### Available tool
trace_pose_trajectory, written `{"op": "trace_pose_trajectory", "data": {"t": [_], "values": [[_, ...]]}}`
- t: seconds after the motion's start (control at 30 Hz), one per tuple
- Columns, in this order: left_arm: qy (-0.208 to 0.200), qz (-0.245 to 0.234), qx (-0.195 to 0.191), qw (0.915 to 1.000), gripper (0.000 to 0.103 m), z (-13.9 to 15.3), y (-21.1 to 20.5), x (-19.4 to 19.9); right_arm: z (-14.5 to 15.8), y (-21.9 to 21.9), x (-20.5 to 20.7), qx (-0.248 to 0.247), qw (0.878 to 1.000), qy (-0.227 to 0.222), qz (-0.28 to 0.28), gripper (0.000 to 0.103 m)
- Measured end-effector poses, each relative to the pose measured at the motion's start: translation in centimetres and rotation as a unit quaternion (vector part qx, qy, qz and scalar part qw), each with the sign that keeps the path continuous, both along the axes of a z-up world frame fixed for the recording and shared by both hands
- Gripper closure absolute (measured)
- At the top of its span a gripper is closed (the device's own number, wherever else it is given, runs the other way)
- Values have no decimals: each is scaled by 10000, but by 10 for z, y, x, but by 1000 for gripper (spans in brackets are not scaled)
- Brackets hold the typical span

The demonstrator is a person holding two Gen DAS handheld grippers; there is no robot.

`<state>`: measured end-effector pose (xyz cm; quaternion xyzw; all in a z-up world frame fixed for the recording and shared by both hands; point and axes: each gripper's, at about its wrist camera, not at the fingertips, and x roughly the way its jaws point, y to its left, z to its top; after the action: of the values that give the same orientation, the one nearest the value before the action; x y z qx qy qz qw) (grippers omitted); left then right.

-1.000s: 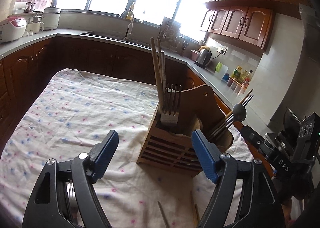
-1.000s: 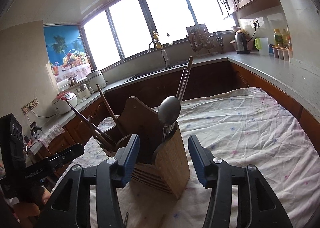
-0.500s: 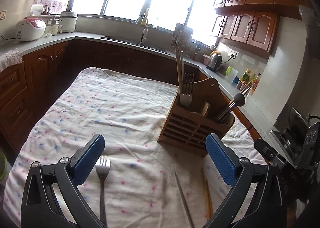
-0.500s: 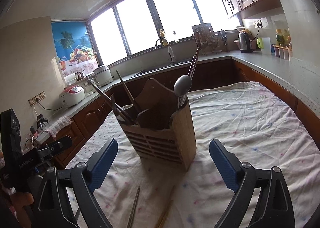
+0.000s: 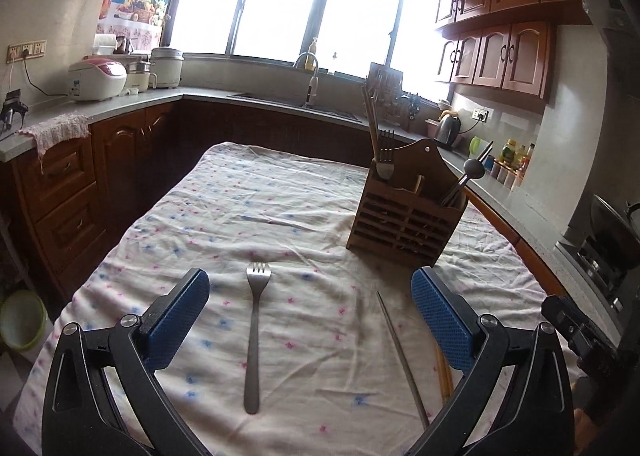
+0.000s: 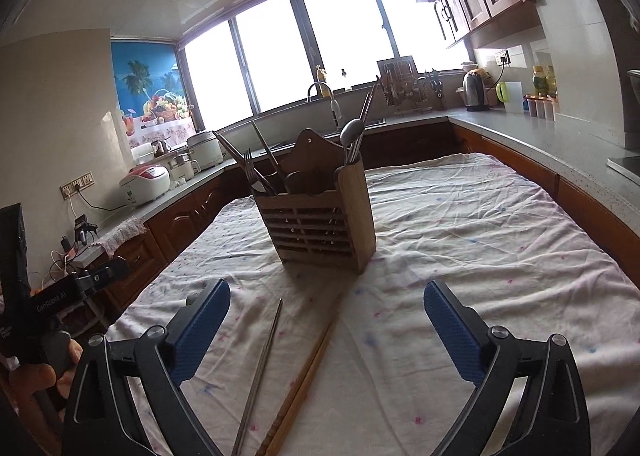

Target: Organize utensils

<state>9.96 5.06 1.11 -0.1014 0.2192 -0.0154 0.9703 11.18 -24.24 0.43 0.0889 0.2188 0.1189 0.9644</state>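
A wooden utensil holder stands on the cloth-covered table and holds a fork, a spoon and chopsticks; it also shows in the right wrist view. A steel fork lies flat on the cloth between the pads of my open, empty left gripper. Metal chopsticks and wooden chopsticks lie to the fork's right. In the right wrist view the metal chopsticks and wooden chopsticks lie just ahead of my open, empty right gripper.
The table wears a floral cloth. Wooden cabinets and a grey counter with rice cookers ring the room. The counter edge runs along the table's right side. A sink sits under the windows.
Both grippers have pulled back from the holder and opened wide. The fork and the loose chopsticks have come fully into view on the cloth.
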Motion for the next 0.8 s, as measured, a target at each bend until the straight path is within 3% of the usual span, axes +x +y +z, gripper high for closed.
{"op": "trace_pose_trajectory", "data": {"t": [0.27,0.4,0.57,0.7,0.8], "values": [[-525,51,629,9966,0,2,-20,-51,0,6,-44,-412,9982,-428,-25,1],[-813,157,892,9926,0,14,-26,-72,18,2,-60,-410,9972,-621,-47,0],[-819,88,894,9926,0,9,-33,-81,33,-6,-81,-243,9953,-931,-120,0],[-874,87,874,9923,0,-3,-41,-88,15,-6,-95,-350,9916,-1158,-464,0],[-719,-2,849,9938,0,-12,-45,-88,1,-4,-96,-398,9926,-1043,-479,0]]}}
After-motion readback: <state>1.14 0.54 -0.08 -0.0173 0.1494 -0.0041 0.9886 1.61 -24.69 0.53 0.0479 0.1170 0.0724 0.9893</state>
